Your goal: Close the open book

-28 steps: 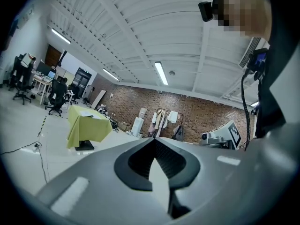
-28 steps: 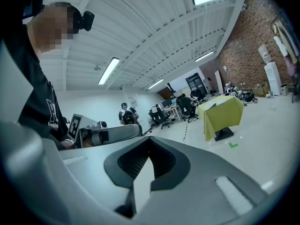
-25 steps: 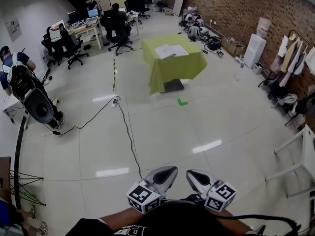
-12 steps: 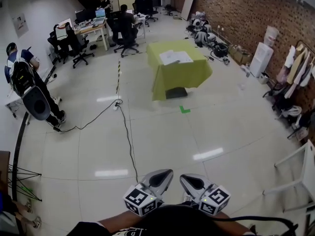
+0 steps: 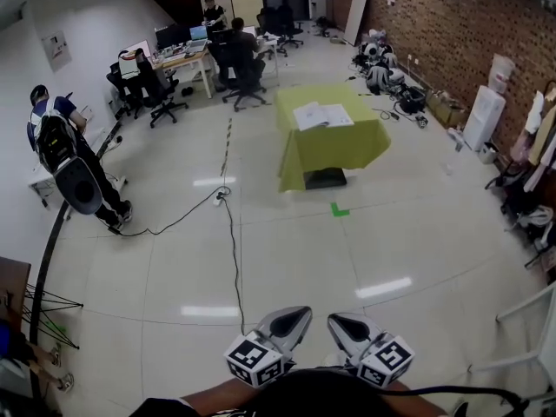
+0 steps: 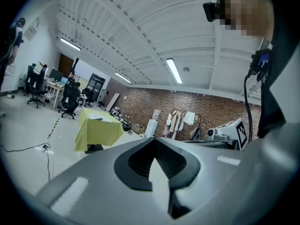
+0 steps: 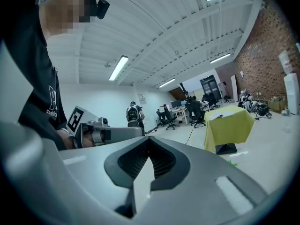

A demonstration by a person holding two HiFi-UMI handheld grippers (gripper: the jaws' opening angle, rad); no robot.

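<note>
The open book (image 5: pixel 323 115) lies flat with white pages up on a table draped in a yellow-green cloth (image 5: pixel 334 153), far across the floor from me. Both grippers are held close to my body at the bottom of the head view, well away from the table. My left gripper (image 5: pixel 291 320) and right gripper (image 5: pixel 347 327) sit side by side, jaws closed with nothing between them. In the left gripper view, the left gripper (image 6: pixel 152 142) points toward the distant table (image 6: pixel 96 131). The right gripper (image 7: pixel 149 142) also faces the table (image 7: pixel 229 128) and the book (image 7: pixel 226 115).
A black cable (image 5: pixel 233 250) runs across the tiled floor toward me. A green tape mark (image 5: pixel 340 208) and a dark box (image 5: pixel 325 178) lie by the table. A person with a backpack (image 5: pixel 65 159) stands left. Desks and chairs (image 5: pixel 182 63) fill the back; clutter lines the brick wall (image 5: pixel 408 94).
The head view has shifted, so the table and book now sit lower and further right in it. Both grippers stay shut near my body.
</note>
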